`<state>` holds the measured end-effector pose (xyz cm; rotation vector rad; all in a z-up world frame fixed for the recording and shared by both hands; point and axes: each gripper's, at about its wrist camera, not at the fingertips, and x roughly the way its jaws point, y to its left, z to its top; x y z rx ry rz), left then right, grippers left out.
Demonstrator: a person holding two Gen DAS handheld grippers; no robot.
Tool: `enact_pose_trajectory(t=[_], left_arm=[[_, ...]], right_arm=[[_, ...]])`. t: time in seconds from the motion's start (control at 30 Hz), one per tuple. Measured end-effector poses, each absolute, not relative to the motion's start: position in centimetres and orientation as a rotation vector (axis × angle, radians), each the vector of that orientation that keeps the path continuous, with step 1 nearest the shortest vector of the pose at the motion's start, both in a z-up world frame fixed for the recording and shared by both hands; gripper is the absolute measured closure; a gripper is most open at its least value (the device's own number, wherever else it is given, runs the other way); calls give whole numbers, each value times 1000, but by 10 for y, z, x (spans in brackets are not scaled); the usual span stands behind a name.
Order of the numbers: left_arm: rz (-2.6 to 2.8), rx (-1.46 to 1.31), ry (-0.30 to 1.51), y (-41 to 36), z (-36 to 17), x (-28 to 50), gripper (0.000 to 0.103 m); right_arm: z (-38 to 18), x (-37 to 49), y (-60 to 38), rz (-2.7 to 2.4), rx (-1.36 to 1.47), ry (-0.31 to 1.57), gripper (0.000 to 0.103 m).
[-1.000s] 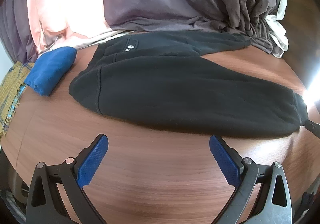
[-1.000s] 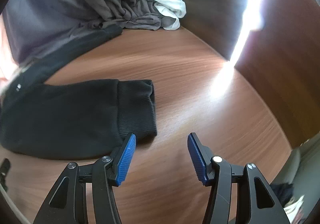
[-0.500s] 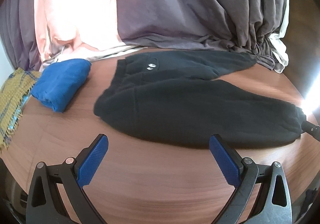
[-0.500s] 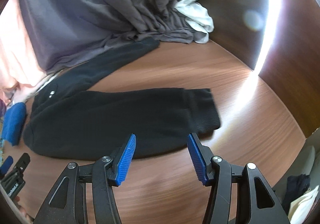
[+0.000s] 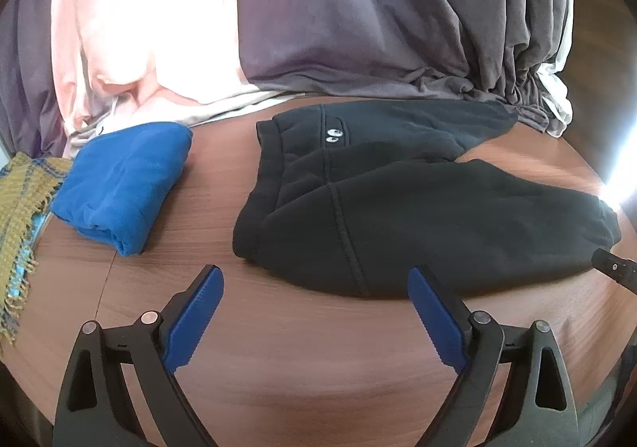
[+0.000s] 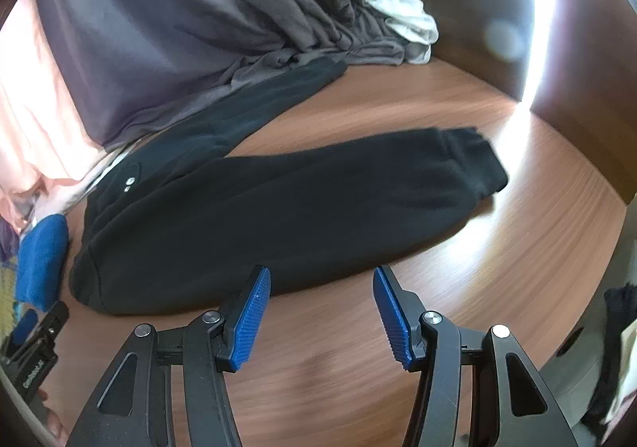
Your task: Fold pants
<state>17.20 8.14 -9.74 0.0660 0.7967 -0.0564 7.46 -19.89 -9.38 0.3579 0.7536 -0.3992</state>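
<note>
**Pants spread on the table, both grippers empty above the near edge**

The far leg of the black pants (image 5: 418, 204) runs under the hem of the grey curtain (image 5: 358, 16), so its cuff is hidden in both views. The near leg's cuff (image 6: 473, 164) is smeared by motion blur in the right wrist view, and a strip of glare beside it washes out the table (image 5: 318, 359) there. The pink cloth (image 5: 131, 8) at the back is overexposed and shows no detail. A blue folded cloth (image 5: 123, 180) lies left of the waistband, apart from it; a yellow woven cloth (image 5: 20, 216) is cut off by the frame's left edge. White fabric (image 6: 410, 24) pokes out behind the curtain. At the right edge of the right wrist view some dark and pale items are too cropped to name.

Two small white marks (image 5: 333, 135) sit near the waistband; whether they are a logo or snaps cannot be told. Tiny white lettering on the left gripper's body, seen at the lower left of the right wrist view, is unreadable.

The left gripper (image 5: 314, 311) hovers near the waistband end, jaws wide and closing, nothing between them. The right gripper (image 6: 321, 313) hovers by the near leg, jaws partly apart, holding nothing.
</note>
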Motion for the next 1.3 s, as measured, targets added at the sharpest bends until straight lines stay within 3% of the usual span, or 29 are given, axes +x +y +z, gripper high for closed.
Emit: enact_pose_trajectory(t=[0.47,0.6,0.7,1.3], left_arm=[[-57,10,856,84,-126,200,15],[-51,-10,874,84,-133,209,15],[-38,-22,897,85,-140,215,15],[-51,-59,924,91,-161,235,15]], right_arm=[[-122,105,-206,-394,426,790,48],[-122,106,-209,-435,450,762,48],[-125,108,-210,-476,478,764,42],[-138,119,-220,-582,495,764,41]])
